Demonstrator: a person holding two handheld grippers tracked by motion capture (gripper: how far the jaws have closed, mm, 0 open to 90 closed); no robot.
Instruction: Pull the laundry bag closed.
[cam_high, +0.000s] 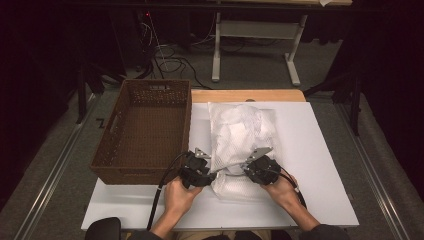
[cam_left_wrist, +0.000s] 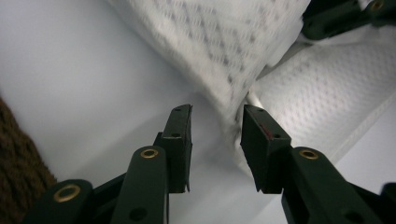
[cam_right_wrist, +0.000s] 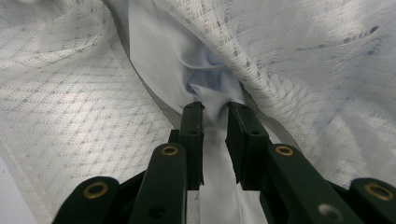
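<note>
Table (cam_high: 320, 150): white top, with a wooden strip along its far edge.
Basket (cam_high: 145, 130): brown wicker, on the table's left side, standing open.
Cloth (cam_high: 242, 135): white mesh fabric, crumpled, on the table just right of the basket; its near end lies between the two grippers.
Left gripper (cam_high: 200, 172): at the cloth's near left edge; in the left gripper view (cam_left_wrist: 217, 126) jaws are spread, a blurred cloth edge in the gap, apparently not pinched.
Right gripper (cam_high: 257, 167): at the cloth's near right part; in the right gripper view (cam_right_wrist: 215, 114) jaws pinch a smooth white fold of cloth.
</note>
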